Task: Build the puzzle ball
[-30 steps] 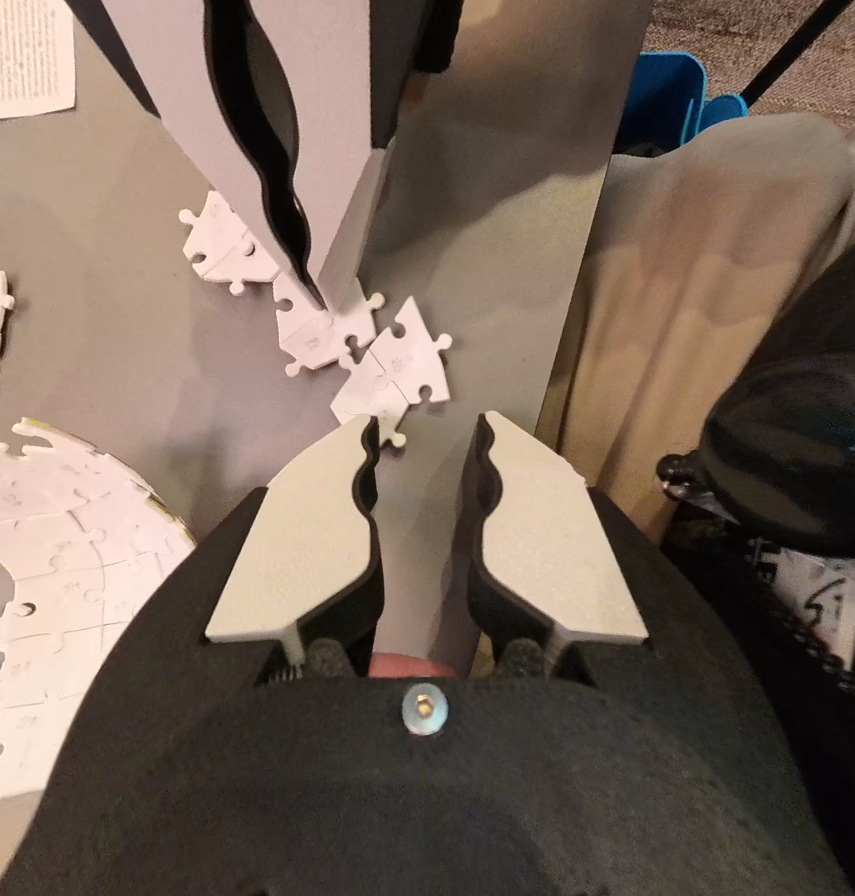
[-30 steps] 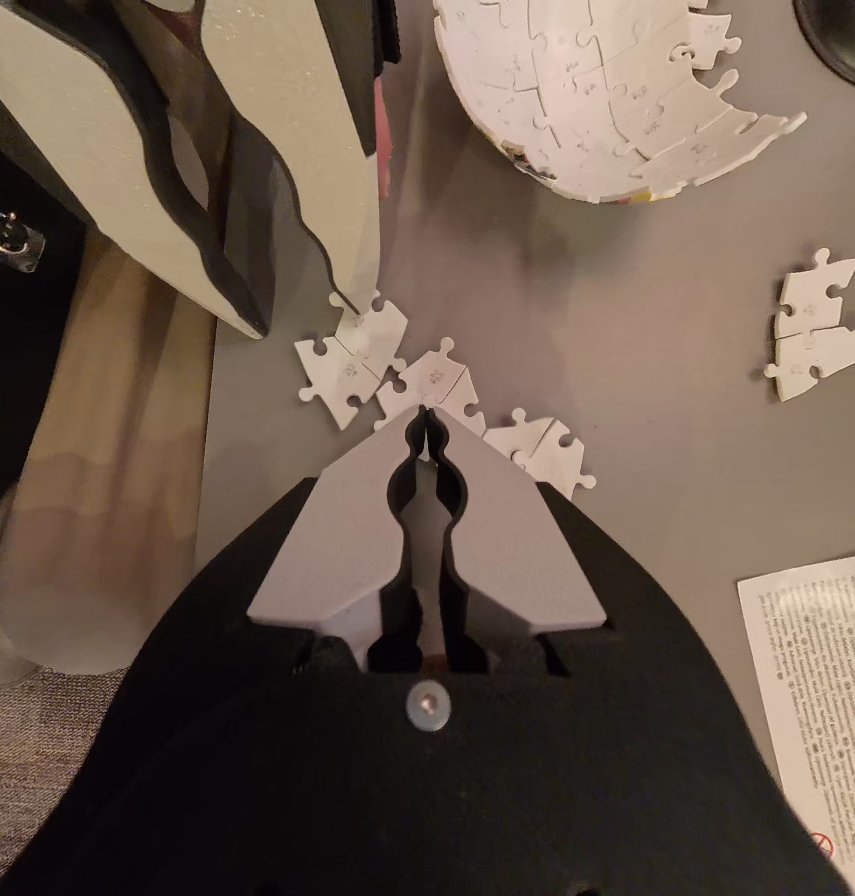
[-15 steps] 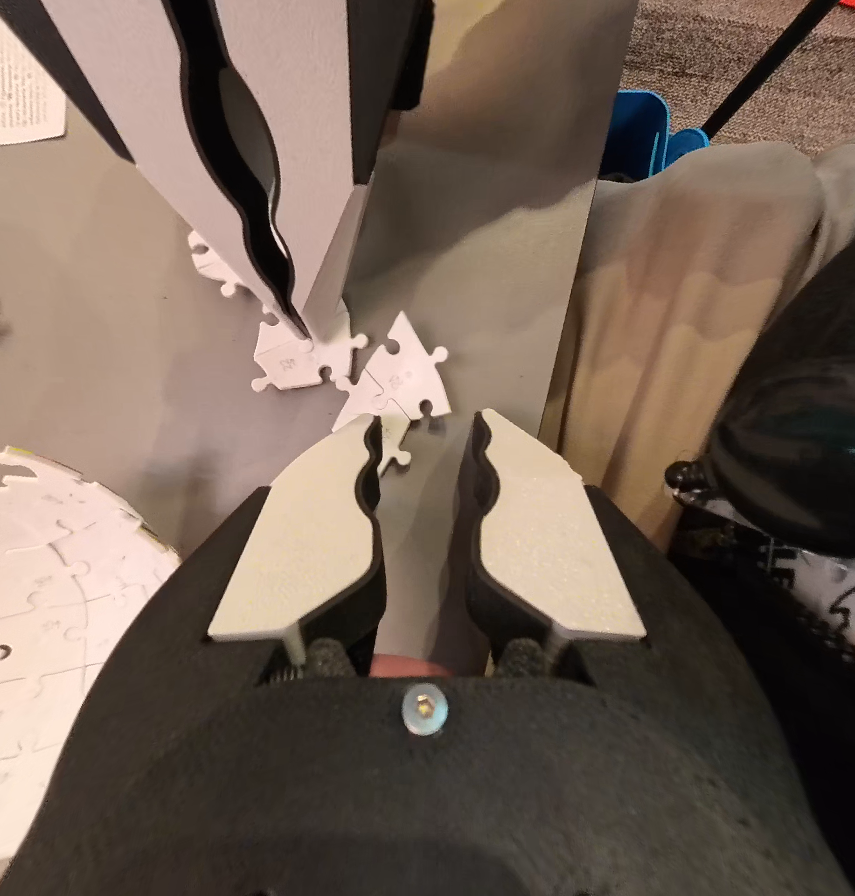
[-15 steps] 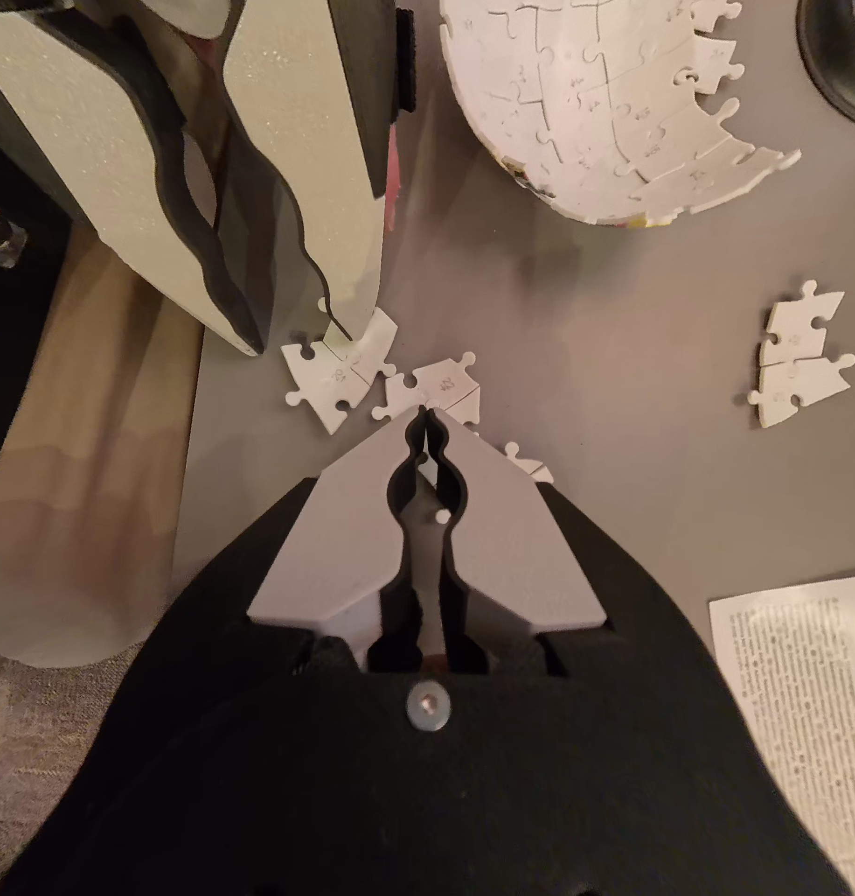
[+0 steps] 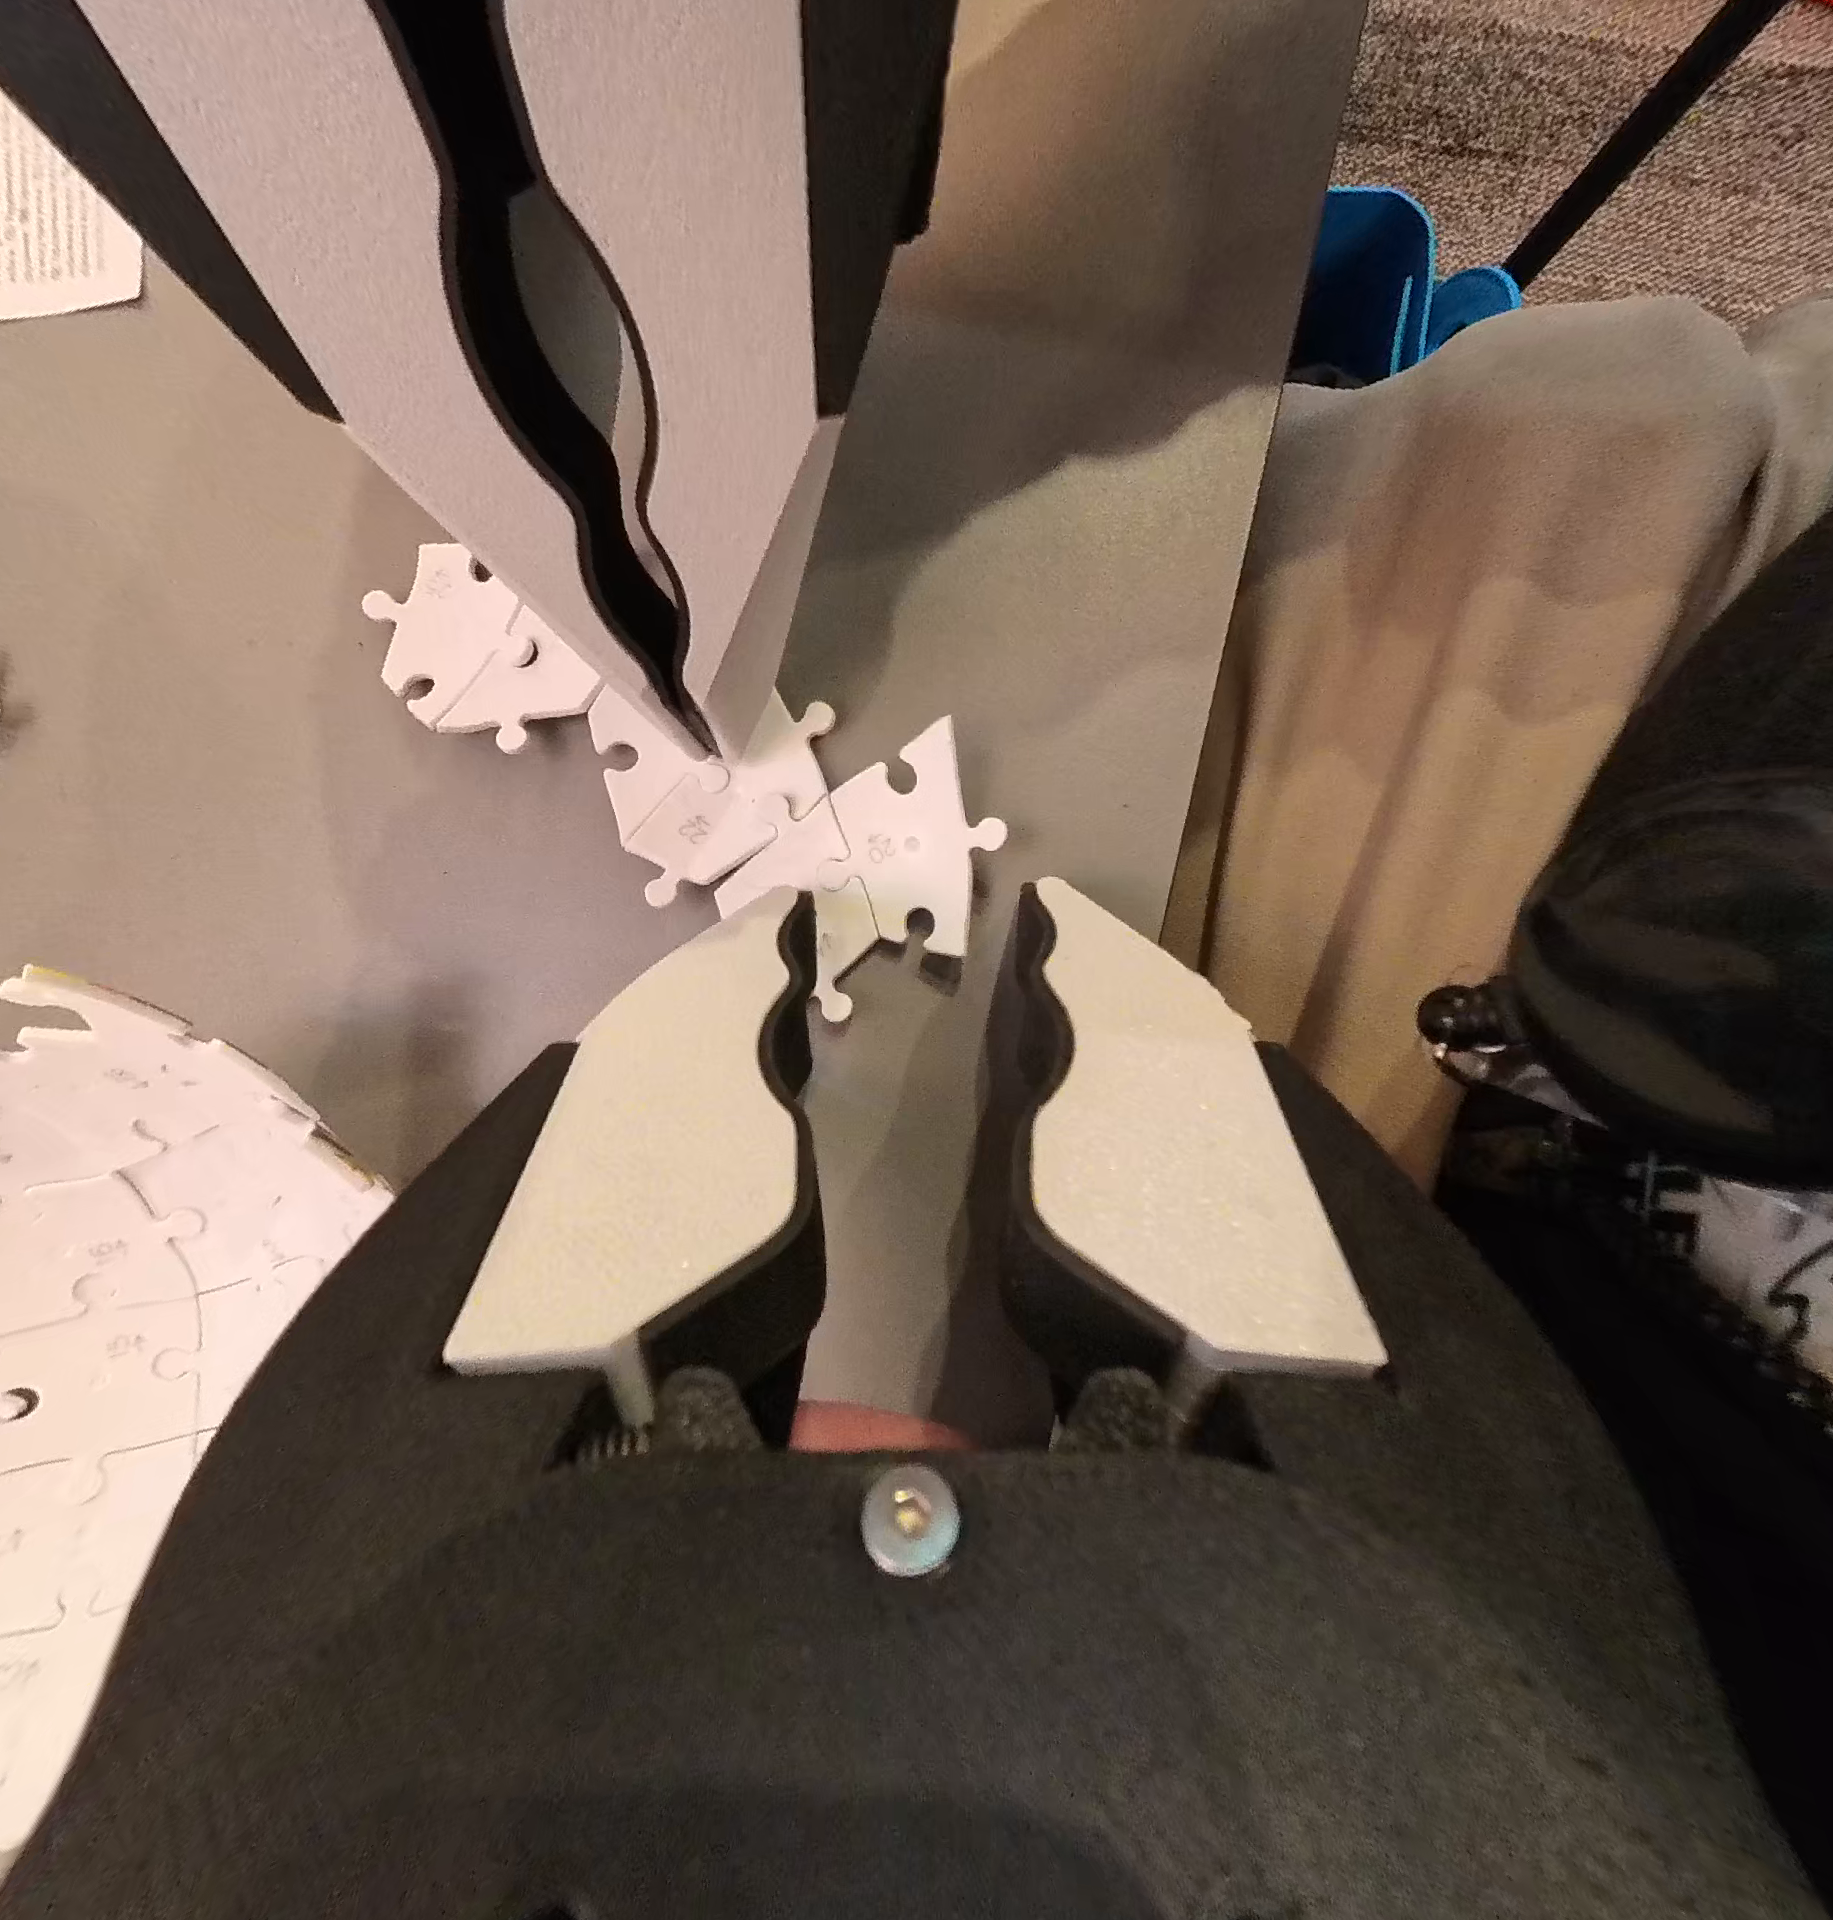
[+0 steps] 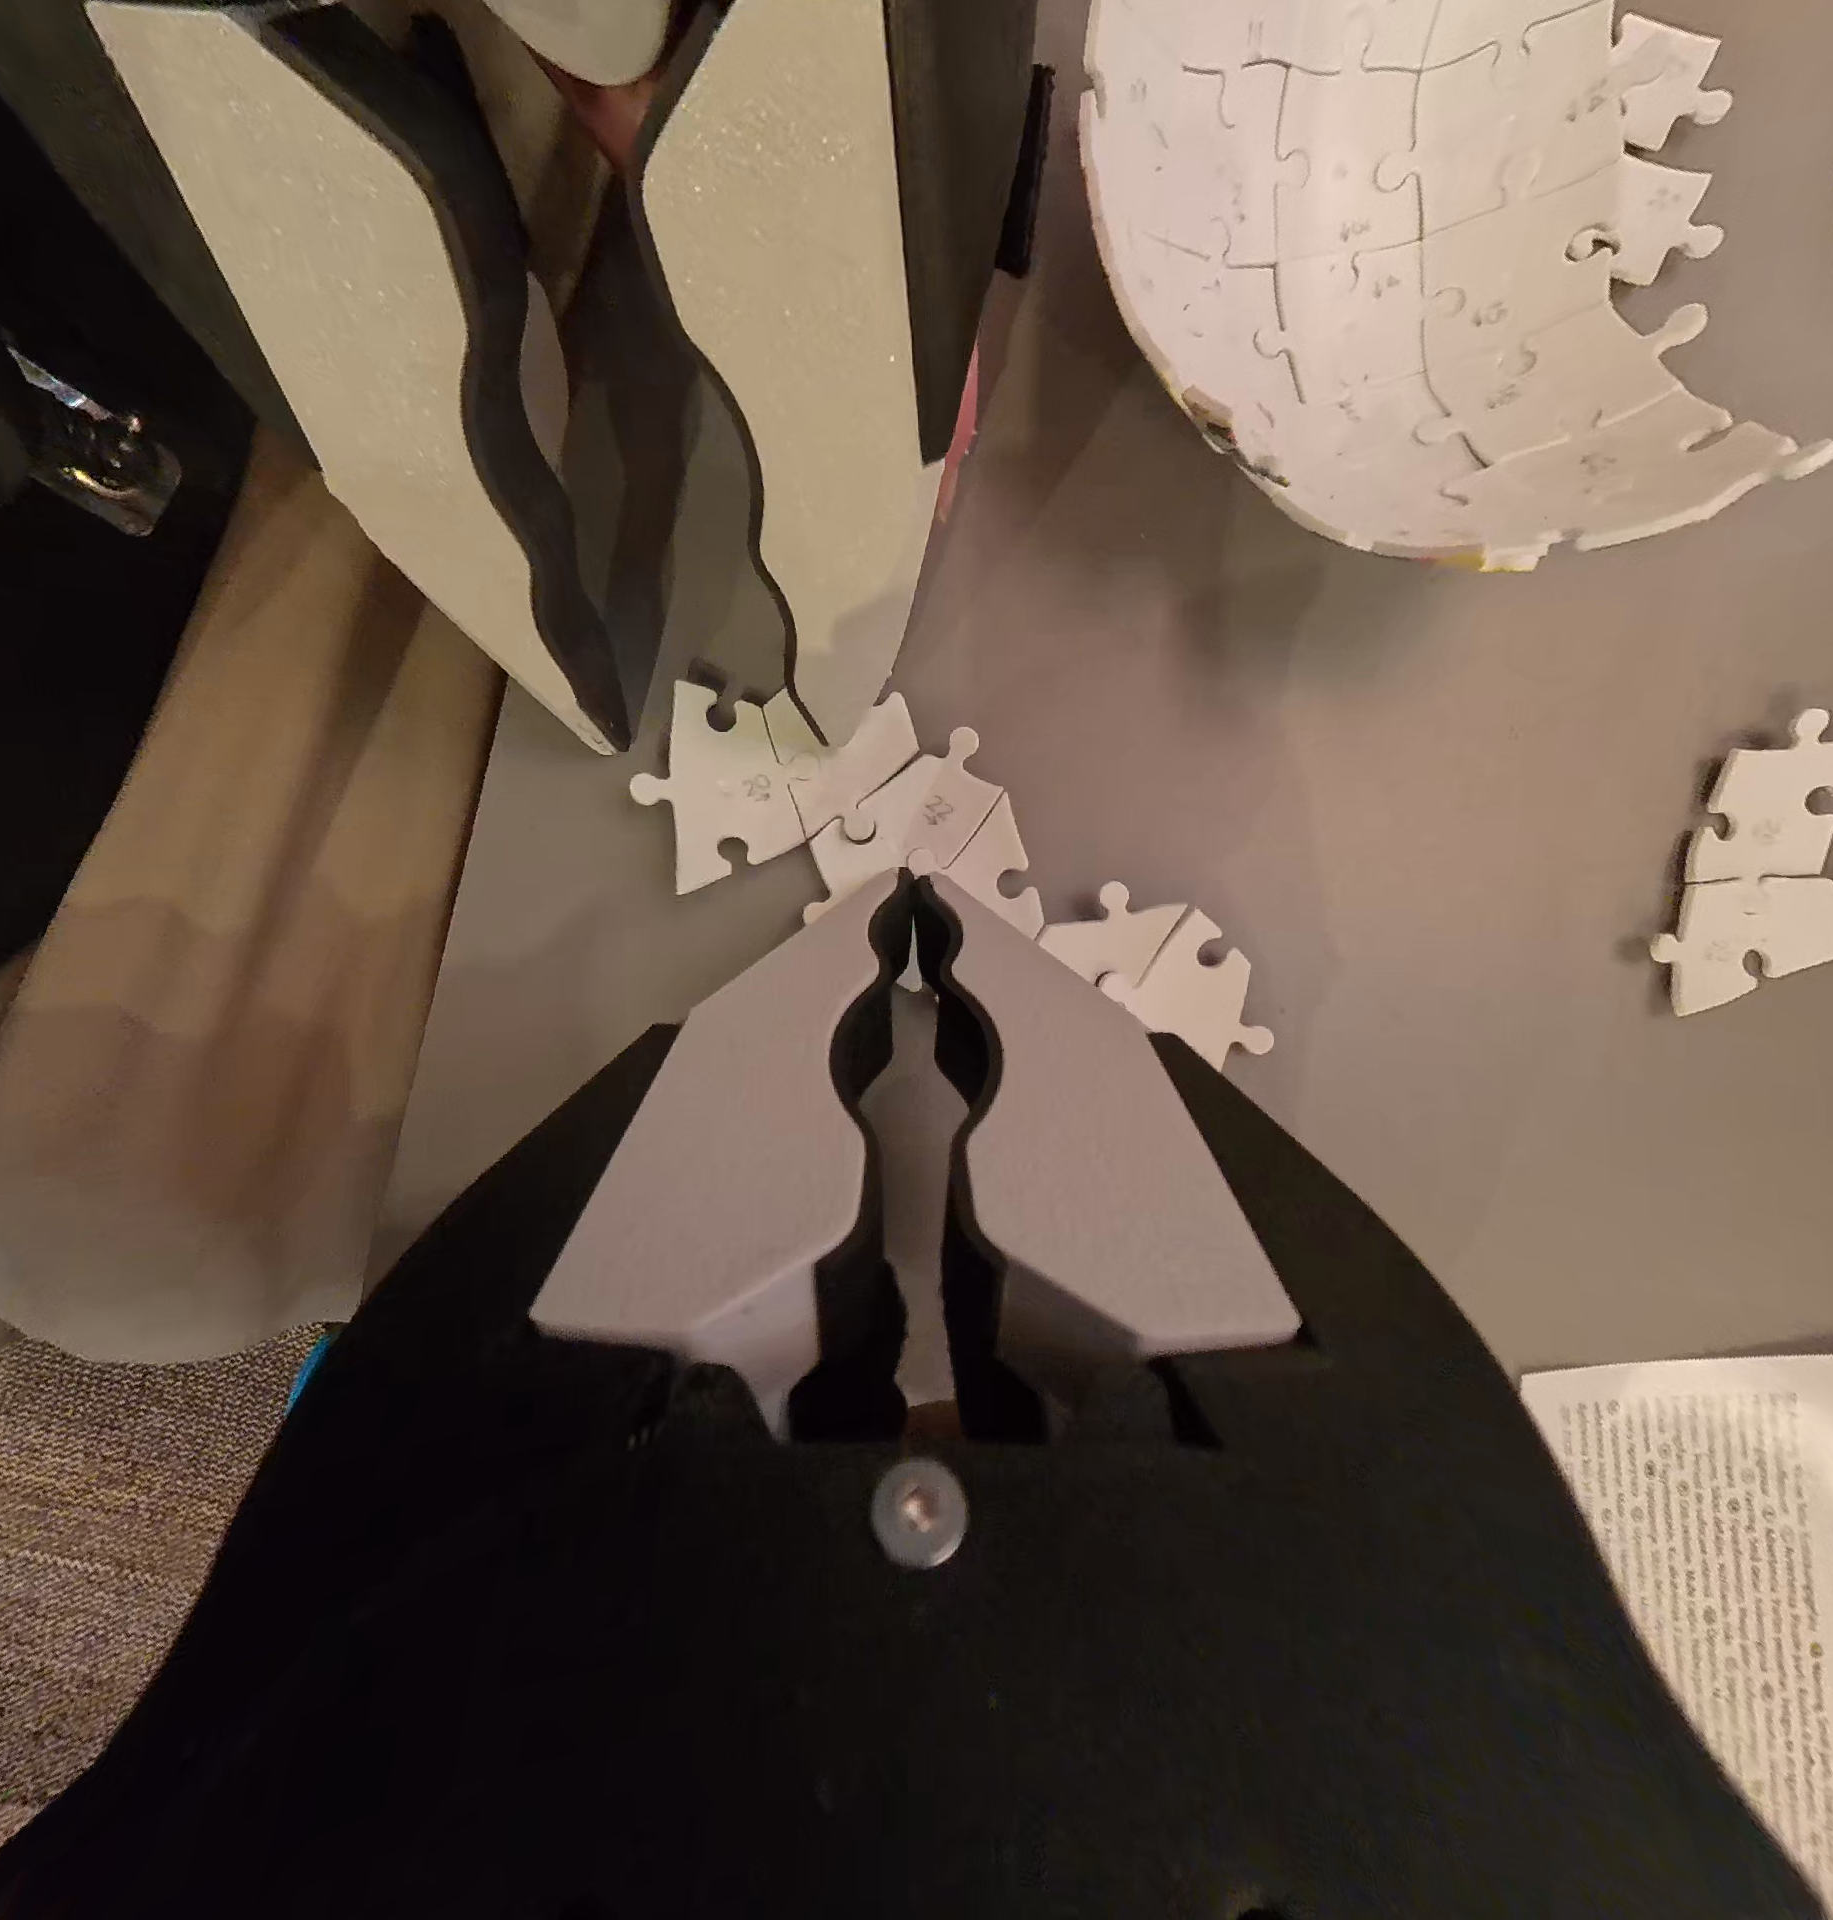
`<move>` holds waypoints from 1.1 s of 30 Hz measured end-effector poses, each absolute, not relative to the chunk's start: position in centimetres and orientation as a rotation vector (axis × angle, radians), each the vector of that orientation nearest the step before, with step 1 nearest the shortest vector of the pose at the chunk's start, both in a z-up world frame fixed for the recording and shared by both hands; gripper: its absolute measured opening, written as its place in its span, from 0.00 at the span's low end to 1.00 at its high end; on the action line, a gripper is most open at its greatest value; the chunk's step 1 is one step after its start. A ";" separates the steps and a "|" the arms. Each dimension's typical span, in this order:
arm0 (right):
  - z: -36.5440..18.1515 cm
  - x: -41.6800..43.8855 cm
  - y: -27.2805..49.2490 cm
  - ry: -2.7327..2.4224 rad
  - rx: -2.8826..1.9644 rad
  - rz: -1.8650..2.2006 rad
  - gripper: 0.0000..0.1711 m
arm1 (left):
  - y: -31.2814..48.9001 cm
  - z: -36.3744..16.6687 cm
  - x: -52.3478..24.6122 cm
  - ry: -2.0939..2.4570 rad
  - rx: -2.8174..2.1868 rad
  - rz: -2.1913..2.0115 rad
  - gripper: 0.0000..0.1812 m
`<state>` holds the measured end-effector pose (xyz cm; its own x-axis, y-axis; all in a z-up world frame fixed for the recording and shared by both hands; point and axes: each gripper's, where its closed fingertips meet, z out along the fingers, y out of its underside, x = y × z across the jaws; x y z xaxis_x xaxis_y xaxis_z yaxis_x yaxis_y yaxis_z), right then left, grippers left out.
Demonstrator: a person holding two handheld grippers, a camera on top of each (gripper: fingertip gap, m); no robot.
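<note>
- Puzzle pieces [image 6: 896, 821], white and loose, lie in a small joined cluster on the grey surface [image 6: 1359, 831], close to its edge.
- Right claw [image 6: 912, 896] is clenched, its tips pressing on the near end of the cluster; whether it pinches a piece cannot be told.
- Left claw [image 5: 907, 920] is released, jaws apart, with the cluster's other end just ahead of its tips, one piece [image 5: 896, 862] nearly between them.
- Both claws face each other across the cluster, whose long axis runs between them.
- Half-built ball [image 6: 1411, 281], a white bowl-shaped shell, sits farther off, well apart.
- Printed sheet [image 6: 1701, 1558] lies at the surface's side.
</note>
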<state>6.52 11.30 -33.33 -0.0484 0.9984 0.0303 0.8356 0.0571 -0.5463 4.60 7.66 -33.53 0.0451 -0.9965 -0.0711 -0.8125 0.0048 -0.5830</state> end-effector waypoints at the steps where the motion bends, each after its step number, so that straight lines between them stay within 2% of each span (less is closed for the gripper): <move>1: -33.3 6.5 11.3 -1.936 -1.834 0.542 0.00 | 7.7 -33.5 4.6 1.814 -1.859 -0.508 0.20; 10: -32.2 6.2 10.7 -1.816 -1.832 0.614 0.00 | 7.8 -33.4 4.6 1.822 -1.855 -0.461 0.22; 25: -33.3 5.6 10.5 -1.877 -1.895 0.531 0.00 | 8.2 -32.9 4.3 1.807 -1.836 -0.411 0.22; 33: -33.4 5.6 10.5 -1.898 -2.019 0.549 0.00 | 7.8 -33.3 2.0 1.659 -2.001 -0.426 0.24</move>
<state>5.58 10.51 -33.38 0.0459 0.9970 -0.0617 0.8760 -0.0698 -0.4772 2.05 7.84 -33.26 0.2076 -0.9752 -0.0762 -0.8180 -0.1303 -0.5603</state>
